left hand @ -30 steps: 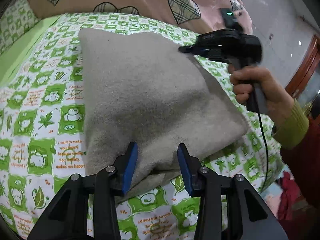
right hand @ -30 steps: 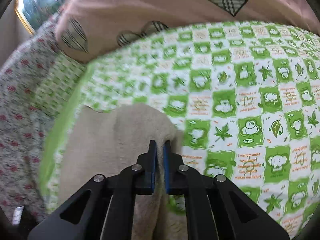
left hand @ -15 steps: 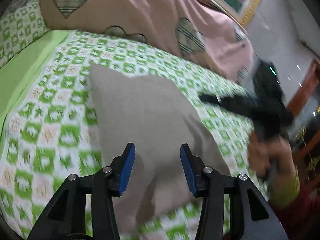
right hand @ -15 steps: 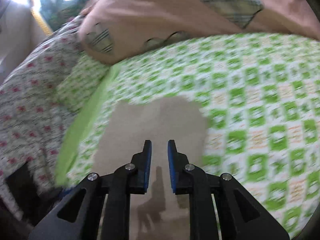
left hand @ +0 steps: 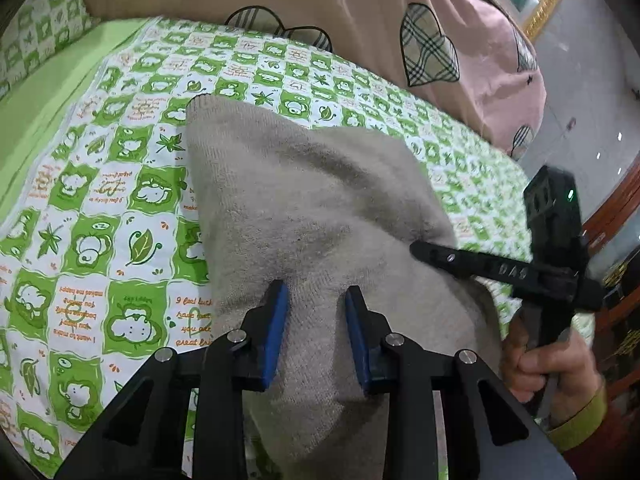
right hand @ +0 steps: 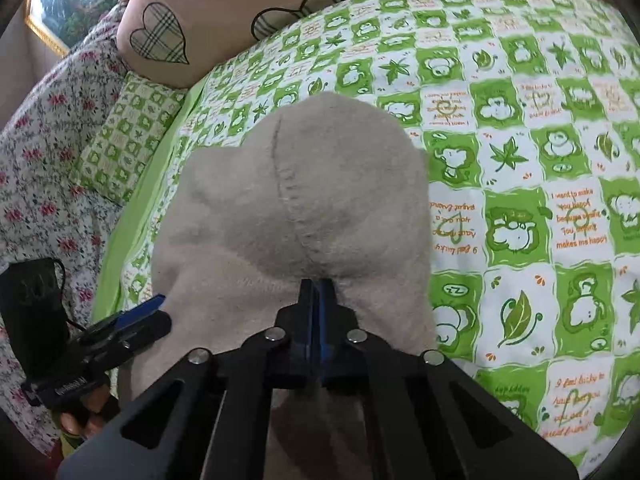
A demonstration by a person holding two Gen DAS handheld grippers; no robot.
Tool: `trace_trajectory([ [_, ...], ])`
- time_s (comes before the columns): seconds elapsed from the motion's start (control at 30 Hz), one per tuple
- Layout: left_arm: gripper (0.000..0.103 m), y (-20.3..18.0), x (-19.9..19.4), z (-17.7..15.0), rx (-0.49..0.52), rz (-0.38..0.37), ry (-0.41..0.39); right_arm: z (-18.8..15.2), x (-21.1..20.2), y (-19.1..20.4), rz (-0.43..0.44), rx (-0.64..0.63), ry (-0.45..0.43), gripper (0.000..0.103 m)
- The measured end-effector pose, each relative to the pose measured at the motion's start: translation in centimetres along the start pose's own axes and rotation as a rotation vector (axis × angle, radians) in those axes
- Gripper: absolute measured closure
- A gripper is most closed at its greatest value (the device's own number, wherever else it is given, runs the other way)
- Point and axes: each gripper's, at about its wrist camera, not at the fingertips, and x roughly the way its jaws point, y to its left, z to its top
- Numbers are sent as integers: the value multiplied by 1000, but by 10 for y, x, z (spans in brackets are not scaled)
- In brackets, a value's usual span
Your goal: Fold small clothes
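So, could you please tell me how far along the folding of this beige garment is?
Partly done, it seems. The beige garment already lies bunched in layers on the green sheet, not spread flat. In hand: the right gripper is shut on a pinch of cloth beside a seam, while the left gripper is open with cloth between its fingers. Left: it is still lumpy, so squaring and flattening remain.

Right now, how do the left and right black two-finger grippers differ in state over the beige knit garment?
The left gripper stands open, its blue pads apart over the beige knit garment; the right gripper is shut, pinching a fold of it. The left holds nothing; the right puckers the fabric at its tips. Both have black frames with blue pads and hover above the green patterned bedsheet.
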Motion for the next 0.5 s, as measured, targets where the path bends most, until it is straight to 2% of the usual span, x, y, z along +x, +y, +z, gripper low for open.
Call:
trace_trajectory([
  [0.23,72,-7,-16,-3,12,10,-23,-6,-12,9,-14,-25,-19,103],
  [0.3,73,-11,-29,-8,15,21,-42,-12,-24,18,-30,-50,-33,98],
  [0.37,73,-13,-46,-16,3,9,-65,-21,-38,29,-59,-84,-48,98],
  [0.47,75,-16,-69,-34,-30,-15,-100,-40,-57,44,-41,-139,-63,98],
  [0.5,75,-16,-74,-42,-45,-45,-101,-50,-61,48,-47,-162,-58,98],
])
